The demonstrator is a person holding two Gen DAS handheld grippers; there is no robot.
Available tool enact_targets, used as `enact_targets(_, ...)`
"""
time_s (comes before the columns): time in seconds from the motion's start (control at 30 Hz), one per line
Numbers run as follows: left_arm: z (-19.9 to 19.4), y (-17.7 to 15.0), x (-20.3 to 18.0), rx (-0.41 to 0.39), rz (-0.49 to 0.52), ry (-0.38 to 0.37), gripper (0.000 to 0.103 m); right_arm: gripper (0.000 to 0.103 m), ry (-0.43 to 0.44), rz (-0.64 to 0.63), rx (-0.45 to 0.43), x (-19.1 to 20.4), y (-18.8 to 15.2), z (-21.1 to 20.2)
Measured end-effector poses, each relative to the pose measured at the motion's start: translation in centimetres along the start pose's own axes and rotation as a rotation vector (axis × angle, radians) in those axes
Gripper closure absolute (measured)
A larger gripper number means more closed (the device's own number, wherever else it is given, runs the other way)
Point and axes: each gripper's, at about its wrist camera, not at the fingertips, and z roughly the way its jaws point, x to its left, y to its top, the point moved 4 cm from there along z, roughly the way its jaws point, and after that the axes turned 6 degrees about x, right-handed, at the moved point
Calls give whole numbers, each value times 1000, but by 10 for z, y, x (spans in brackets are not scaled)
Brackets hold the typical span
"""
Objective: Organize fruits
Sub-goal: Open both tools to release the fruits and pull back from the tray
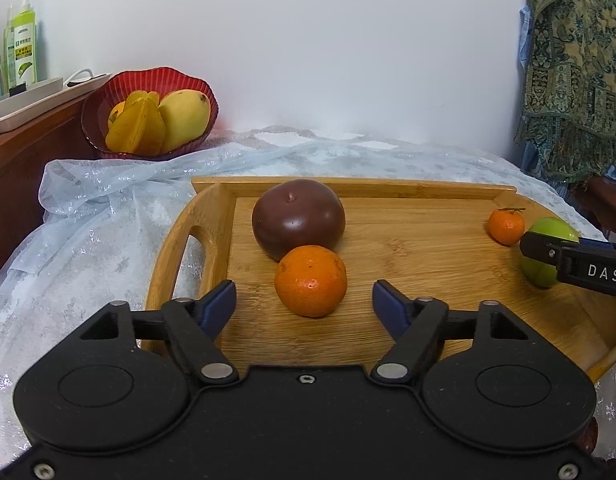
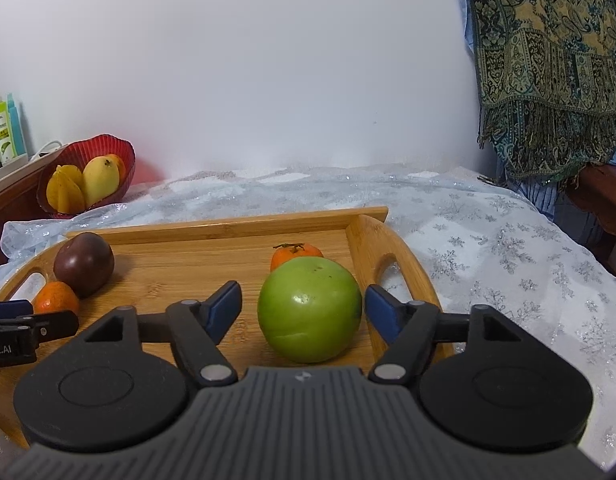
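A wooden tray [image 1: 427, 248] lies on a pale cloth. In the left wrist view an orange [image 1: 310, 281] rests on the tray between the fingers of my left gripper [image 1: 304, 304], which is open and not touching it. A dark brown round fruit [image 1: 298, 218] sits just behind the orange. In the right wrist view a green fruit [image 2: 309, 309] sits on the tray [image 2: 180, 264] between the fingers of my right gripper [image 2: 304, 312], open with gaps on both sides. A small tangerine [image 2: 294, 255] lies behind the green fruit.
A red bowl [image 1: 156, 80] with a mango and a starfruit stands at the back left on the cloth beside a wooden cabinet [image 1: 24, 152] carrying bottles. A patterned fabric [image 2: 547, 72] hangs at the right. The cloth-covered table [image 2: 507, 248] extends right of the tray.
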Motion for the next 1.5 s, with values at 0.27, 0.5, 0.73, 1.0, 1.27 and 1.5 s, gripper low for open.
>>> enact_targets(0.27, -10, -2, -2, -12, 4, -10, 18, 13, 8, -10, -25, 5, -1, -11)
enact_targets(0.5, -22, -6, -4, -24, 12, -16, 14, 11, 4, 19, -40, 2, -2, -21)
enact_targets(0.73, -31, -12, -3, -16, 12, -35, 13, 8, 15, 56, -64, -3, -2, -34)
enact_targets(1.0, -49, -26, -6, -21, 12, -49, 12, 3, 24, 36, -93, -1, -6, -49)
enact_targets(1.27, -72, -43, -15, -62, 42, -47, 8, 1, 5, -51, -115, 9, -19, -66)
enact_targets(1.5, -93, -68, -19, -112, 17, -47, 7, 0, -15, -60, -118, 10, -40, -82)
